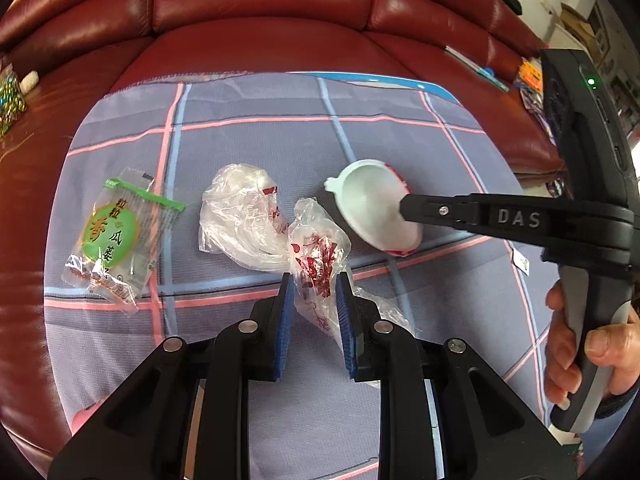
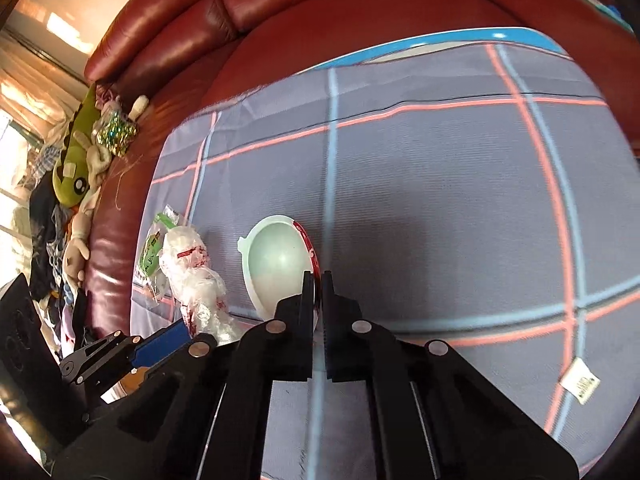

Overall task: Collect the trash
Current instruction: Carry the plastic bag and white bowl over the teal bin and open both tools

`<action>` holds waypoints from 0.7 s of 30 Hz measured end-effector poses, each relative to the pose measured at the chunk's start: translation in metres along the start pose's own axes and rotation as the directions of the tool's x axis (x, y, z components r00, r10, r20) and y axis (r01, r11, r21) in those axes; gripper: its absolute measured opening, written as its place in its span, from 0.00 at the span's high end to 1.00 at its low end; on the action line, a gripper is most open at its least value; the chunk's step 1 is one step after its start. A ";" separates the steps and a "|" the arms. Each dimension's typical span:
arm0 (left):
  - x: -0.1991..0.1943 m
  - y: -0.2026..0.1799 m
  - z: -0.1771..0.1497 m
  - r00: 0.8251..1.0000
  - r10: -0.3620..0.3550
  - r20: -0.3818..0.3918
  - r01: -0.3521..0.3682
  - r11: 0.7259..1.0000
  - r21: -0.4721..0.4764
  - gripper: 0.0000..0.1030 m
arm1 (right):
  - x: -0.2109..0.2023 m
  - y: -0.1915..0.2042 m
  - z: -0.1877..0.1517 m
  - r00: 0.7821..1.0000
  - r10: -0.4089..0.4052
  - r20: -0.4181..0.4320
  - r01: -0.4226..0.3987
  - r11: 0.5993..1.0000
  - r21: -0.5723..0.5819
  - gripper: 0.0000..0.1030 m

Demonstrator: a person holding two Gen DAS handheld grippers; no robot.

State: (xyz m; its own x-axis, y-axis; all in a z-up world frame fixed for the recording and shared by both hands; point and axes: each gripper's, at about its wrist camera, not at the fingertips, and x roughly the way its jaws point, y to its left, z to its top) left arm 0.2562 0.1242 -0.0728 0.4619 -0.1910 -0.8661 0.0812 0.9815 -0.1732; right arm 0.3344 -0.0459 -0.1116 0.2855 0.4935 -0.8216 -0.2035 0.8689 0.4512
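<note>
Your left gripper is pinching a crumpled clear plastic bag with red print on the grey checked cloth, while your right gripper is clamping the rim of a white plastic cup lid lying just beside it. A green snack wrapper and another clear crumpled bag are lying to the left, with the red leather sofa behind.

- The left gripper points down at the grey checked cloth. Its two blue pads squeeze a crinkly clear plastic bag.
- The right gripper points down at the cloth too. Its black fingers are pinched tight on the rim of a white cup.
- A hand wraps around the right gripper's handle, off the cloth's right edge.
</note>
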 end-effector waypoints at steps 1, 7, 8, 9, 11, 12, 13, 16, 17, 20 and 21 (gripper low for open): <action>-0.001 -0.002 0.000 1.000 -0.002 0.000 0.002 1.000 0.002 0.79 | -0.006 -0.004 -0.002 1.000 0.001 0.008 -0.001 1.000 0.009 0.96; -0.010 -0.028 -0.005 1.000 -0.025 0.008 0.025 0.999 0.036 0.79 | -0.044 -0.033 -0.023 0.999 0.007 0.048 -0.010 0.998 0.058 0.96; -0.011 -0.036 -0.007 1.000 -0.030 0.008 0.030 0.998 0.048 0.79 | -0.052 -0.039 -0.028 0.998 0.007 0.057 -0.011 0.997 0.072 0.96; -0.012 -0.042 -0.008 0.999 -0.035 0.009 0.035 0.998 0.058 0.79 | -0.057 -0.044 -0.031 0.998 0.009 0.062 -0.014 0.997 0.081 0.96; -0.013 -0.054 -0.009 0.999 -0.044 0.010 0.044 0.996 0.074 0.79 | -0.070 -0.054 -0.039 0.997 0.011 0.076 -0.019 0.995 0.102 0.96; -0.015 -0.062 -0.009 0.999 -0.050 0.012 0.049 0.995 0.083 0.79 | -0.076 -0.057 -0.043 0.996 0.008 0.084 -0.017 0.994 0.108 0.96; -0.016 -0.067 -0.009 0.998 -0.055 0.013 0.054 0.995 0.089 0.79 | -0.081 -0.060 -0.046 0.996 0.007 0.091 -0.017 0.994 0.112 0.96; -0.021 -0.090 -0.011 0.997 -0.079 0.015 0.077 0.990 0.118 0.79 | -0.107 -0.075 -0.059 0.992 -0.002 0.125 -0.015 0.991 0.130 0.96; -0.022 -0.099 -0.012 0.996 -0.090 0.013 0.087 0.987 0.133 0.79 | -0.114 -0.080 -0.062 0.991 -0.004 0.133 -0.015 0.990 0.138 0.96; -0.023 -0.130 -0.014 0.993 -0.121 -0.001 0.119 0.976 0.182 0.79 | -0.147 -0.108 -0.080 0.983 -0.019 0.183 -0.016 0.982 0.187 0.96; -0.023 -0.146 -0.015 0.991 -0.133 -0.007 0.131 0.969 0.209 0.79 | -0.156 -0.117 -0.086 0.980 -0.027 0.195 -0.013 0.980 0.201 0.96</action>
State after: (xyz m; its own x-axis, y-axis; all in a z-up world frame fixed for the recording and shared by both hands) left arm 0.2203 -0.0149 -0.0352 0.4412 -0.3198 -0.8385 0.3239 0.9281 -0.1835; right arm 0.2335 -0.2282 -0.0660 0.4681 0.4681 -0.7495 -0.0150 0.8523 0.5229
